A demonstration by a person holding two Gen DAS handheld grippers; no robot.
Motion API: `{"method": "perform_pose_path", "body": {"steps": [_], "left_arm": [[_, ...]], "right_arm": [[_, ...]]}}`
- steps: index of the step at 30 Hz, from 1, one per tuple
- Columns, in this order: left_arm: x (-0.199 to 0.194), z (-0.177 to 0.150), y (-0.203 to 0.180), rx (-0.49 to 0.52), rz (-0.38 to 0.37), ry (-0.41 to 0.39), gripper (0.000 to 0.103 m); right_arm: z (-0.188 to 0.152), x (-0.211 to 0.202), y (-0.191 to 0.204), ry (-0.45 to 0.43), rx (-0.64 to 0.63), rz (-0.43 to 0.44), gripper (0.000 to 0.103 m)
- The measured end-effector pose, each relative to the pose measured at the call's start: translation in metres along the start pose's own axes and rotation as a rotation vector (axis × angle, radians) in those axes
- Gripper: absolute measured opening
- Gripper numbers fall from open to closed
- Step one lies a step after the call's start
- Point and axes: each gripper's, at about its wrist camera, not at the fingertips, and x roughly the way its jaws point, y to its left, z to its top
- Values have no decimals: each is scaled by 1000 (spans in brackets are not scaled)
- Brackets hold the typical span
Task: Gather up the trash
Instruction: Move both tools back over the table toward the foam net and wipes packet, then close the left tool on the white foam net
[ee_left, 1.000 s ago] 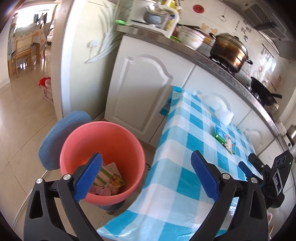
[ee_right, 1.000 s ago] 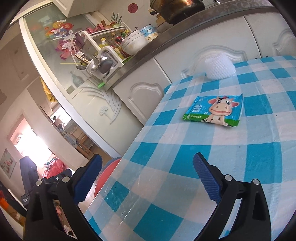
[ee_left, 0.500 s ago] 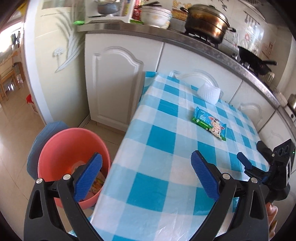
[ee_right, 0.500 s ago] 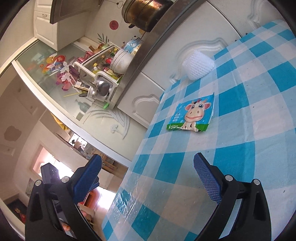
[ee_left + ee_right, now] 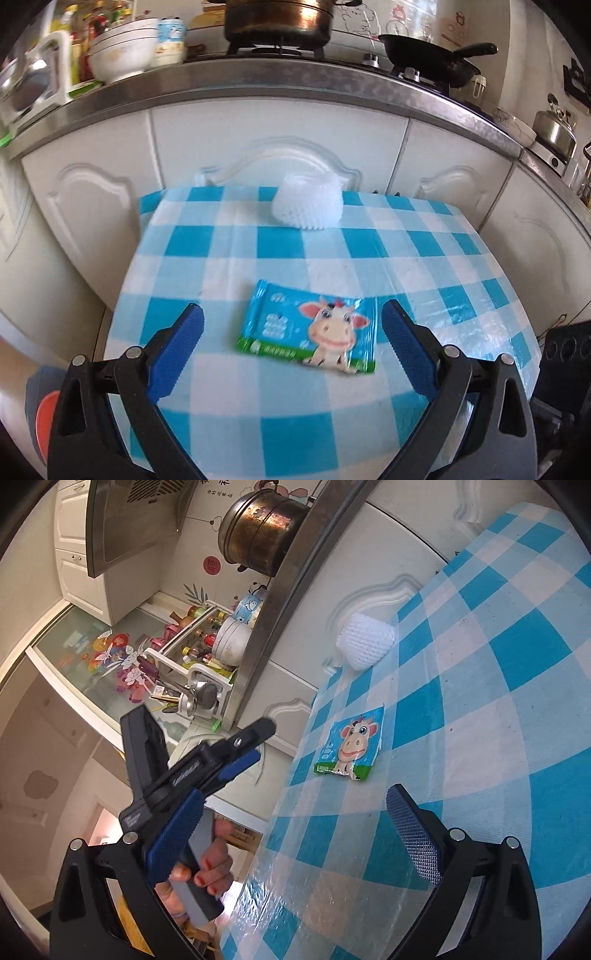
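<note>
A blue and green snack wrapper with a cartoon cow [image 5: 309, 329] lies flat on the blue-checked tablecloth [image 5: 288, 435]; it also shows in the right wrist view [image 5: 351, 748]. My left gripper [image 5: 291, 332] is open and empty, its pads either side of the wrapper and a little above it. A white foam net [image 5: 307, 206] lies at the table's far edge, also seen in the right wrist view [image 5: 365, 642]. My right gripper [image 5: 295, 825] is open and empty above the table's near part. The left gripper [image 5: 240, 753] shows there, held in a hand.
A sliver of the red bin [image 5: 46, 424] shows at the lower left, below the table edge. White cabinets [image 5: 280, 133] and a steel counter with a pot [image 5: 277, 18], a pan [image 5: 428, 61] and bowls [image 5: 122, 48] stand right behind the table.
My left gripper has swung from above the red bin to over the table and now straddles the cow wrapper. My right gripper has tilted and drawn back a little.
</note>
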Motion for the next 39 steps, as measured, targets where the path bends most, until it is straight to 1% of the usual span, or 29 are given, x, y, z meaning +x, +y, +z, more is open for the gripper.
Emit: {"method": "perform_pose_path", "body": {"steps": [2, 3, 7, 9, 14, 17, 23, 24, 25, 27, 28, 29, 31, 33, 34, 36, 39], "left_arm": [[22, 16, -9, -5, -41, 14, 97], [35, 25, -13, -15, -47, 18, 97], [76, 53, -25, -4, -38, 8, 97], [97, 65, -30, 0, -44, 17, 97], [138, 84, -28, 6, 22, 50, 97], [152, 92, -26, 5, 16, 70, 97], [177, 101, -22, 17, 59, 138, 97], [180, 101, -22, 21, 64, 147, 94], [183, 102, -21, 26, 66, 157, 87], [185, 102, -20, 26, 57, 162, 79], [185, 104, -19, 26, 58, 161, 70], [184, 104, -19, 27, 64, 164, 66], [180, 103, -18, 33, 69, 168, 50], [175, 100, -19, 55, 76, 173, 41], [171, 97, -19, 69, 76, 177, 38], [161, 89, -19, 79, 72, 189, 36], [141, 71, -12, 66, 43, 199, 34]], "right_arm": [[0, 1, -2, 4, 10, 10, 98], [0, 1, -2, 7, 12, 13, 98], [0, 4, -1, 33, -7, 11, 98], [0, 5, 0, 42, -9, 14, 98], [0, 6, -1, 52, 1, 25, 98], [-1, 7, -1, 61, 5, 38, 98], [-1, 9, 0, 99, 11, 42, 98], [-1, 9, 0, 104, 13, 46, 98], [-1, 9, 0, 108, 15, 49, 98], [0, 8, -1, 107, 21, 57, 98], [0, 8, -2, 105, 25, 63, 98], [0, 7, -2, 103, 31, 69, 98], [0, 6, -3, 101, 38, 77, 98], [0, 6, -3, 101, 42, 80, 98], [0, 6, -3, 105, 43, 80, 98], [0, 5, -4, 109, 46, 81, 98], [1, 4, -4, 114, 55, 81, 98]]}}
